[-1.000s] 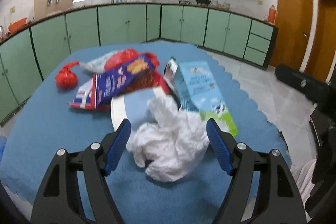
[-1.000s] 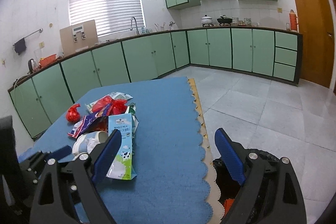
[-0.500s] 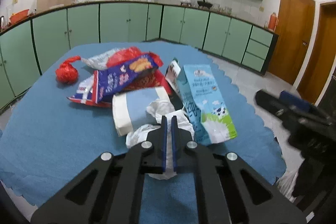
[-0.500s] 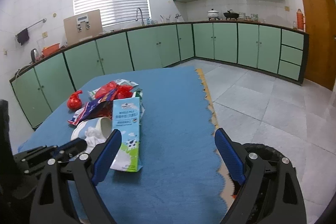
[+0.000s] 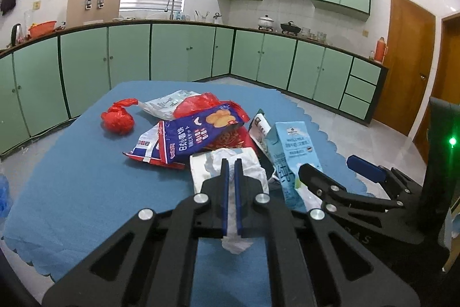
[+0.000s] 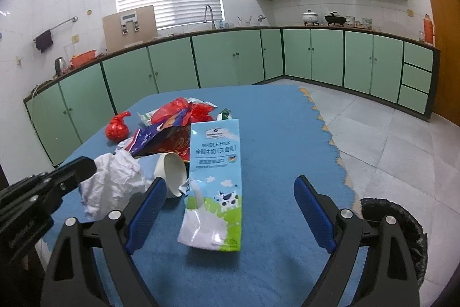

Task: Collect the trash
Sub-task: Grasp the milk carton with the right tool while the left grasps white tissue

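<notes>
My left gripper is shut on a crumpled white tissue, which hangs from the pads just above the blue tablecloth. In the right wrist view the left gripper comes in from the left with the tissue bunched at its tips. My right gripper is open, its blue pads either side of the near end of a flat light-blue milk carton without touching it. A tipped white paper cup lies between tissue and carton. In the left wrist view the right gripper hovers beside the carton.
Behind lie a blue snack bag, crumpled red plastic, a white wrapper and a knotted red bag. A black-lined bin stands on the floor off the table's right edge. Green cabinets ring the room.
The left gripper went from open around the tissue to shut on it and lifted it slightly. The right gripper moved forward and down over the milk carton, still open.
</notes>
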Tool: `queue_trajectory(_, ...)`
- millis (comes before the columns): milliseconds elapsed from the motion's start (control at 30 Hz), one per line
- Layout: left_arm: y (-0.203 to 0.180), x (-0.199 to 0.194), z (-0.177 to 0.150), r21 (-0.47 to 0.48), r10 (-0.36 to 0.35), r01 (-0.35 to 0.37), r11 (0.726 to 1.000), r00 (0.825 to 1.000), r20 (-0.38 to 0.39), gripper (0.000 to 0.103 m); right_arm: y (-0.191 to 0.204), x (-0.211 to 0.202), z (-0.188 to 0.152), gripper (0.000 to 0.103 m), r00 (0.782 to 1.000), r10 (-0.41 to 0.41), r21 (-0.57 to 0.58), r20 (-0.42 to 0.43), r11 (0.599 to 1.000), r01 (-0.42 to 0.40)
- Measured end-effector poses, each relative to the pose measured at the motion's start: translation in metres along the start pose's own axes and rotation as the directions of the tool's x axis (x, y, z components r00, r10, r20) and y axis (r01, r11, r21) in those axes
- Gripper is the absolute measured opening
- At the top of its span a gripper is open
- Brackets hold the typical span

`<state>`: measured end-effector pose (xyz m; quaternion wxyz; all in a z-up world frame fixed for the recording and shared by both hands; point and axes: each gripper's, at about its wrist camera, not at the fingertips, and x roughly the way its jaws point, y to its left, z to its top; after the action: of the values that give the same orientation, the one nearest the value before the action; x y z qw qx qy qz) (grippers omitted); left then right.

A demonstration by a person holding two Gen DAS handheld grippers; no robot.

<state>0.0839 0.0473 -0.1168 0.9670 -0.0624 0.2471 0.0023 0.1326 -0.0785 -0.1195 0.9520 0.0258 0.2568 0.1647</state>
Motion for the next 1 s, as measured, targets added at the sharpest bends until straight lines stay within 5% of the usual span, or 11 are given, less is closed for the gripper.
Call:
queue_trajectory(333, 0.011, 0.014, -0.007, -0.009, -0.001, 0.000, 1.000, 1.000, -0.027, 0.002, 0.005, 0.019, -0.004, 0.081, 0.999, 0.006, -0.013, -0.045, 1.000, -0.007)
queue_trajectory(600, 0.016, 0.020, -0.012, -0.020, -0.011, 0.010, 1.000, 0.998, -0.057, 0.004, 0.005, 0.030, -0.008, 0.047, 0.991, 0.061, -0.019, -0.120, 0.998, -0.064)
queue_trajectory(633, 0.016, 0.019, -0.012, -0.019, -0.014, 0.013, 1.000, 0.998, -0.059, 0.009, 0.007, 0.030, -0.008, 0.046, 0.991, 0.059, -0.025, -0.120, 0.998, -0.062)
queue_trajectory(733, 0.013, 0.018, -0.014, -0.013, -0.020, 0.019, 1.000, 0.998, -0.065, 0.042, 0.005, 0.026, -0.007, 0.046, 0.991, 0.057, -0.030, -0.120, 0.998, -0.061)
queue_trajectory(867, 0.001, 0.020, -0.017, 0.023, -0.051, 0.053, 0.998, 0.994, -0.098, 0.055, -0.005, 0.019, -0.005, 0.042, 0.992, 0.047, -0.018, -0.115, 0.999, -0.049)
queue_trajectory(1000, -0.011, 0.027, -0.022, 0.067, -0.057, 0.067, 0.996, 0.989, -0.136, 0.056, -0.016, 0.012, -0.001, 0.040, 0.995, 0.020, -0.021, -0.102, 1.000, -0.022)
